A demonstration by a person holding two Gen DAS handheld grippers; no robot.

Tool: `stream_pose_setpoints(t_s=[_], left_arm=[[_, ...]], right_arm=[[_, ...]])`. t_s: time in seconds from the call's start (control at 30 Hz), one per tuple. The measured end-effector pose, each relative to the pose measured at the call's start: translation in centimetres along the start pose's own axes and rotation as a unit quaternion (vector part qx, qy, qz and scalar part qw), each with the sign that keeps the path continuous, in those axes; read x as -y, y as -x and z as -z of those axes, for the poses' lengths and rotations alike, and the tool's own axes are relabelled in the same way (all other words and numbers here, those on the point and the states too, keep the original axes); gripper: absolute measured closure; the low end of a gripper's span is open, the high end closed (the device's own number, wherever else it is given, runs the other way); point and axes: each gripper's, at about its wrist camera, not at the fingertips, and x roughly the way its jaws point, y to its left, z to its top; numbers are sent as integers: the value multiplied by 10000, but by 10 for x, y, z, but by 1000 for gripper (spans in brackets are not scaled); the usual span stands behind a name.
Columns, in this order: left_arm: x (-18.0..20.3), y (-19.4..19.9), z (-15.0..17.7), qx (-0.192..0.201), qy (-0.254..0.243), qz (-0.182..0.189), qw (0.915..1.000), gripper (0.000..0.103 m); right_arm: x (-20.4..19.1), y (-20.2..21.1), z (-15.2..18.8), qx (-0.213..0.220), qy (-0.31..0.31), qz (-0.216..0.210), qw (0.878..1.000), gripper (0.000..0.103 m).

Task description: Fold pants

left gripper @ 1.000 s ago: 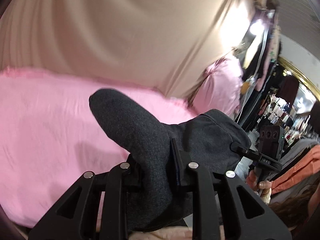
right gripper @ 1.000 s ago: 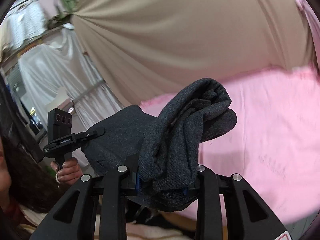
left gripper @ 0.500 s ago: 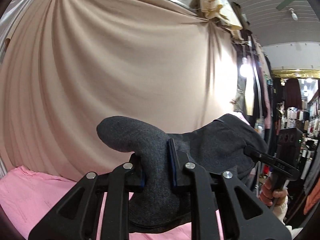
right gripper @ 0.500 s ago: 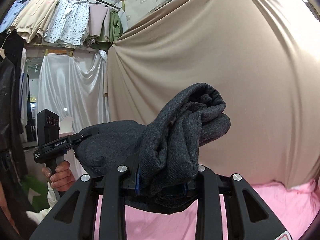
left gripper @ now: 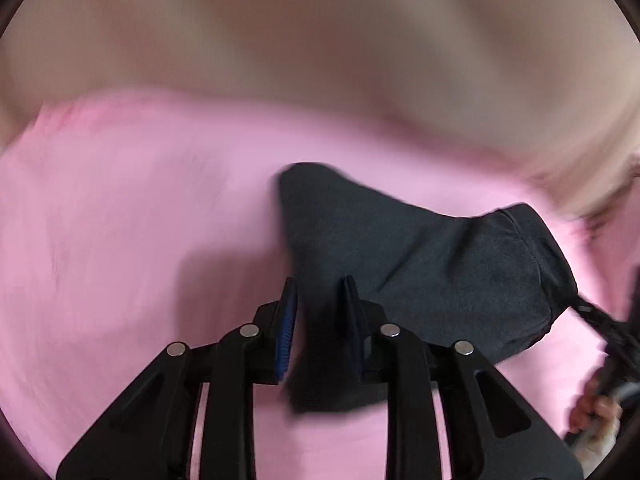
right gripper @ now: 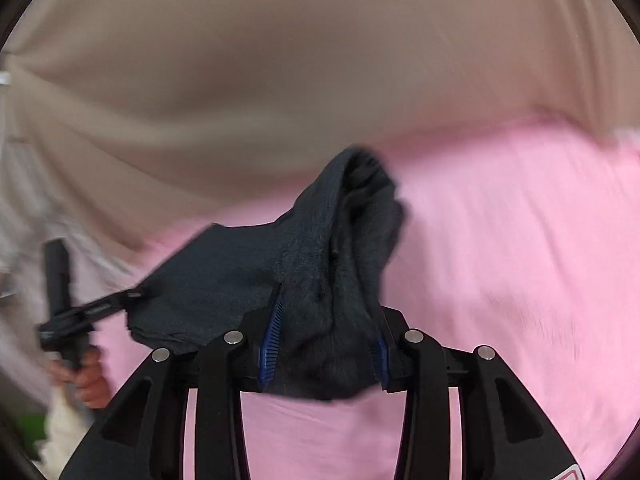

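The dark grey pants hang stretched between both grippers, just above a pink sheet; the frames are blurred. My left gripper is shut on one end of the cloth, which fills the narrow gap between its blue pads. In the right wrist view a thick bunch of the pants stands up from my right gripper. Its jaws are opening, with the bunch still filling the gap from pad to pad. The left gripper and the hand holding it show at that view's left edge.
A beige curtain hangs behind the pink sheet, which spreads wide under both grippers. The right gripper and its hand appear at the right edge of the left wrist view.
Both views have swung down from the curtain to the pink sheet, and the pants have come down with them. The right jaws stand wider, showing more of one blue pad.
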Motion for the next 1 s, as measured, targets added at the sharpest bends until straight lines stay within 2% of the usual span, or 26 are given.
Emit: stream_pose_setpoints(t_s=[0.03, 0.07, 0.1, 0.13, 0.17, 0.2, 0.27, 0.3, 0.37, 0.4, 0.43, 0.47, 0.5, 0.53, 0.57, 0.6, 0.63, 0.67, 0.7, 0.73, 0.8, 0.87, 0.9, 0.97, 1.0], left_arm=[[-20, -17, 16, -211, 244, -8, 9995, 80], [-34, -17, 26, -148, 423, 196, 9988, 80], [-48, -5, 34, 31, 595, 204, 9980, 80], [-51, 6, 36, 160, 616, -18, 9980, 82], [-48, 18, 34, 320, 557, -235, 9977, 82], [-45, 30, 32, 466, 450, -297, 9975, 81], [-25, 49, 22, 647, 299, -264, 9971, 74], [-20, 52, 18, 672, 223, -244, 9972, 66], [19, 52, -2, 775, -20, -187, 9968, 43], [31, 50, -7, 813, -137, -254, 9963, 26], [41, 36, -14, 835, -269, -419, 9953, 17], [53, 25, -16, 799, -375, -633, 9941, 16], [57, 8, -18, 653, -437, -907, 9928, 16], [54, -19, -18, 303, -434, -1212, 9912, 16], [47, -37, -16, -3, -368, -1351, 9901, 15], [33, -44, -9, -178, -100, -1071, 9940, 15], [24, -38, -8, -136, 144, -781, 9967, 15], [12, -29, -5, -177, 380, -554, 9976, 16], [2, -21, -1, -226, 548, -403, 9974, 16], [-9, -11, 5, -245, 725, -203, 9969, 15], [-23, -1, 16, -303, 922, -4, 9953, 14], [-28, -7, 22, -477, 1045, 311, 9929, 13], [-27, -5, 25, -375, 1030, 267, 9936, 14], [-16, -4, 26, -360, 833, 172, 9957, 28], [-10, -4, 26, -423, 745, 313, 9958, 60]], right_arm=[[13, 2, 10, 35, -215, -205, 9996, 65], [22, 9, 17, 135, -339, -350, 9987, 65], [23, 18, 20, 224, -287, -366, 9987, 65], [17, 29, 18, 350, -95, -304, 9989, 65], [7, 38, 14, 450, 72, -345, 9984, 65], [-2, 42, 10, 487, 178, -429, 9977, 65], [-30, 44, -4, 510, 415, -625, 9959, 65], [-41, 41, -8, 517, 532, -705, 9948, 66], [-63, 26, -16, 457, 798, -823, 9924, 67], [-70, 17, -19, 389, 900, -804, 9919, 68], [-70, 2, -18, 246, 1003, -705, 9922, 70], [-73, -15, -17, 107, 1050, -430, 9935, 71], [-69, -31, -16, -71, 1059, 51, 9943, 72], [-49, -45, -9, -242, 1005, 409, 9938, 99], [-36, -38, -6, -94, 864, 71, 9962, 98], [-27, -30, -5, -120, 619, -139, 9979, 100], [-21, -16, -5, -144, 406, -257, 9987, 99], [-20, -3, -5, -70, 391, -253, 9989, 93], [-21, 13, -4, 106, 473, -160, 9987, 80], [-21, 23, -3, 187, 527, -89, 9984, 63], [-10, 24, -2, 189, 442, -87, 9988, 49], [0, 15, -1, 13, 233, -63, 9997, 49], [-2, 4, -1, -81, 191, 7, 9998, 48], [-13, -17, -4, -351, 148, 16, 9993, 51], [-13, -16, -2, -373, 118, 6, 9992, 58]])
